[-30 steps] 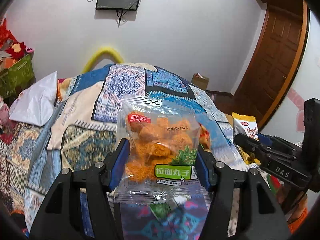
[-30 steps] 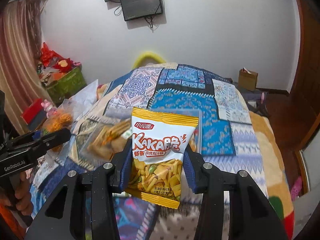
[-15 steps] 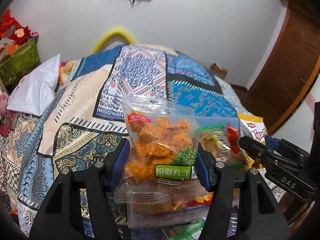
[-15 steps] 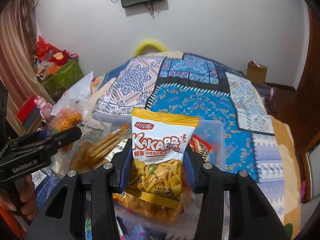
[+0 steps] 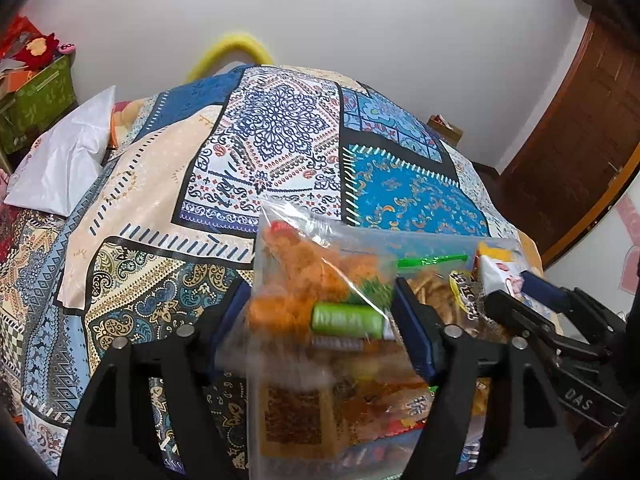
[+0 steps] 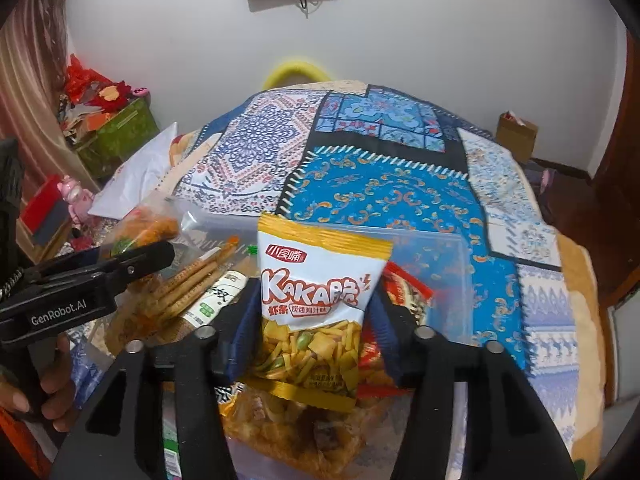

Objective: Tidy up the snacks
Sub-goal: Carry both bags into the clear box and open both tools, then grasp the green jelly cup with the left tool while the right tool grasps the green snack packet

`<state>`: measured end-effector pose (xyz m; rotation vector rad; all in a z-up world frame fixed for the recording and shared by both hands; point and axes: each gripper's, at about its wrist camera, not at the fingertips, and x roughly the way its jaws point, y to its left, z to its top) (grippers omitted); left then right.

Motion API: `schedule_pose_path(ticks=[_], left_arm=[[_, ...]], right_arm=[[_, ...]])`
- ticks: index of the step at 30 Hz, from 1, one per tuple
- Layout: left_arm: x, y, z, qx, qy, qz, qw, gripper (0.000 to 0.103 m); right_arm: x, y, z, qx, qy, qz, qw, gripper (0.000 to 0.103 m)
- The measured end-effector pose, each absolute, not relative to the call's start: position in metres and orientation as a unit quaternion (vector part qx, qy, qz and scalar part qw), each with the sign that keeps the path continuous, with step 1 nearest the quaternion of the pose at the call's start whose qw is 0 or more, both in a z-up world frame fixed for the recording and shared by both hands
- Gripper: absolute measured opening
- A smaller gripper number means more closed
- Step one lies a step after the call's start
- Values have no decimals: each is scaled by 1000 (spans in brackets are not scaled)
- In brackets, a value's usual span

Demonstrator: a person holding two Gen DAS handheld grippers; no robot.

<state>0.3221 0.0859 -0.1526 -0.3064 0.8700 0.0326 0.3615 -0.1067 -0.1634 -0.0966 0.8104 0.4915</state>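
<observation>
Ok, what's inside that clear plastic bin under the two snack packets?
The clear bin holds mixed snacks: a biscuit stick pack, a red wrapper, an orange-brown bag. The yellow-and-white packet covers what lies beneath.

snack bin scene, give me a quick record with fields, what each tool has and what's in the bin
left tool: jaws opening; clear bag of orange balls between them, blurred, tilting over the bin
right tool: jaws opening; white and yellow chip bag upright between them, gaps beside it
bin: clear plastic, on a patterned bedspread
in bin: biscuit sticks, red packet, other packets under the tools
setting: white pillow at the left of the bed
task state: both bags over the bin, not yet lying in it
</observation>
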Motion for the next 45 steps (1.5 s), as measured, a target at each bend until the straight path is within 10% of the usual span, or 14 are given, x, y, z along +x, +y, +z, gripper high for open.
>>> schedule_pose_path(ticks=[25, 45], left_arm=[[189, 59, -86, -94, 376, -15, 922, 78], [93, -18, -167, -114, 485, -76, 863, 79]], right_arm=[[258, -127, -120, -53, 343, 267, 899, 70], [180, -167, -167, -30, 402, 253, 879, 73]])
